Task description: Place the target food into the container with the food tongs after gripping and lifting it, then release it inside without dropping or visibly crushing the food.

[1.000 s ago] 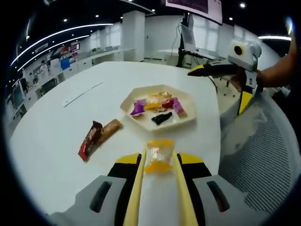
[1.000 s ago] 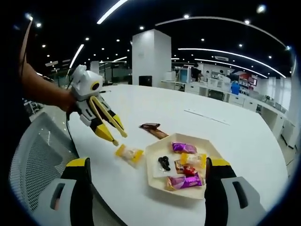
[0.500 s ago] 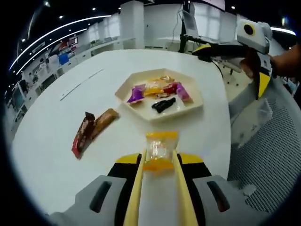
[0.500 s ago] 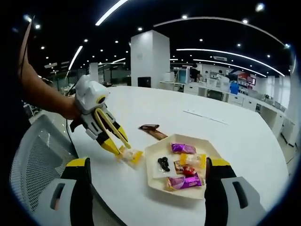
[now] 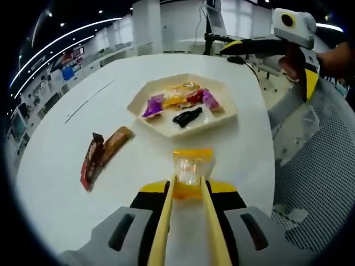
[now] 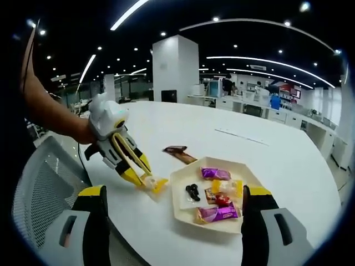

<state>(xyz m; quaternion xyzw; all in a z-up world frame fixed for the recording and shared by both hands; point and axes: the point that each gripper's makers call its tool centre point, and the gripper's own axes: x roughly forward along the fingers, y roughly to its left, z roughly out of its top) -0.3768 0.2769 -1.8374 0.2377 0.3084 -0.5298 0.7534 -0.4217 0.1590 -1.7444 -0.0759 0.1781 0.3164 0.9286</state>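
1. Candy in a clear and yellow wrapper lies on the white table, just in front of the tray, between the left gripper's yellow tongs.
2. Tong tips sit narrow against the wrapper's sides; its lower end is hidden between them.
3. Tray contents are several small wrapped sweets, too small to identify.
4. Two brown bars lie left of the tray.
5. Right gripper stands wide open around the tray, holding nothing.

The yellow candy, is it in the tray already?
No, the yellow candy lies on the white table, between the left gripper's tongs, short of the tray.
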